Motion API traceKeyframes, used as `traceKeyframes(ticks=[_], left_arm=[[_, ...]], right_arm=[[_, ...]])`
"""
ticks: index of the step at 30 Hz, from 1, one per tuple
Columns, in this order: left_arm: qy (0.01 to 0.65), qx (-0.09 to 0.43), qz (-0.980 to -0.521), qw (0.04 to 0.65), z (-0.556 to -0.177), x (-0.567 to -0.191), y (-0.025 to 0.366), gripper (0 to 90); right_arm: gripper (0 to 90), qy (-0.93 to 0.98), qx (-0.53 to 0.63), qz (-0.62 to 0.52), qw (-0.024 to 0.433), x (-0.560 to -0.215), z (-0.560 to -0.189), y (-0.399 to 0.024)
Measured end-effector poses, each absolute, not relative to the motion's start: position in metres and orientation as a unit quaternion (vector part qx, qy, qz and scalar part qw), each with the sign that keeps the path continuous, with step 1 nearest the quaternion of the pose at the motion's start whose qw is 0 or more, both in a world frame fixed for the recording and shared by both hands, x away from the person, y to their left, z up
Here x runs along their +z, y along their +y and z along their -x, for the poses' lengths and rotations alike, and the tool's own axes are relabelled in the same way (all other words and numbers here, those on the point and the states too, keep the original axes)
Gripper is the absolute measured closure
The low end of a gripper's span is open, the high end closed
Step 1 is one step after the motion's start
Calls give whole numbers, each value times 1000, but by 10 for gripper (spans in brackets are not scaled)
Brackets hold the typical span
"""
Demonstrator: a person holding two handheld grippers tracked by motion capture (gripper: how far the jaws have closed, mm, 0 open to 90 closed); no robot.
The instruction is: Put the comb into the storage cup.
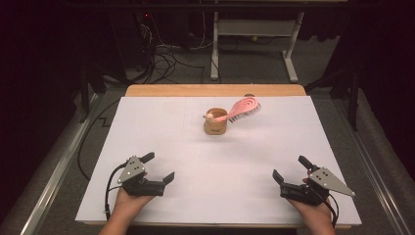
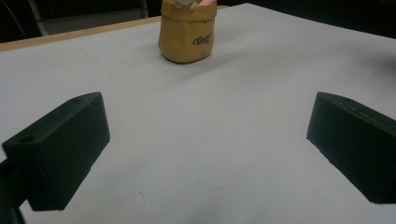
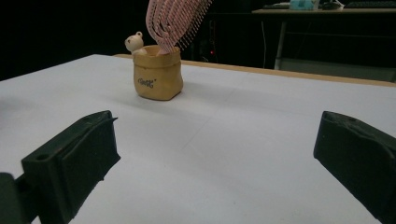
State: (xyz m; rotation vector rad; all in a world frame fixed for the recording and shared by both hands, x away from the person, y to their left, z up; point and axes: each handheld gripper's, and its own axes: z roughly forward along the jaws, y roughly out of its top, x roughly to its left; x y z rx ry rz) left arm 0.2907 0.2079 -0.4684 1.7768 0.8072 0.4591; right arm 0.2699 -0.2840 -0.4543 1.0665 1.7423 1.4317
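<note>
Table, white-covered, spanning centre of high view; wooden edge visible along upper border. Surface bare apart from one group of items at upper centre.

Left gripper, lower left of high view, held in a hand; jaws spread wide, nothing between them. Same state confirmed in left gripper view: two black jaws at lower left and lower right, bare table between.

Right gripper, lower right of high view, likewise held in a hand; jaws spread wide, nothing between them. Well apart from left gripper, well apart from items.

Pouch, small, tan, soft-sided, upright at upper centre of high view (dark lettering on front, legible in neither gripper view).

Hairbrush, pink, handle down inside pouch, head leaning out toward upper right, well past rim.

Figurine, small, pale, bear-like, at pouch rim, upper left of right gripper view.

Risks, as judgement:
- Pouch light and top-heavy under overhanging brush; tipping likely if brush pulled sideways rather than along its lean.
- Pouch sliding or lifting with brush unless steadied by other gripper.
- Figurine knocked off by a jaw on approach.
- Grip on bristles poor; slip probable.
</note>
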Motion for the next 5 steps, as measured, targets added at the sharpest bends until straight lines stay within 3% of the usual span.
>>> traceKeyframes(ticks=[5], left_arm=[[343, 195, -740, 545, -290, -465, 212, 0]], right_arm=[[0, 668, 535, -403, 323, -455, -270, -282]])
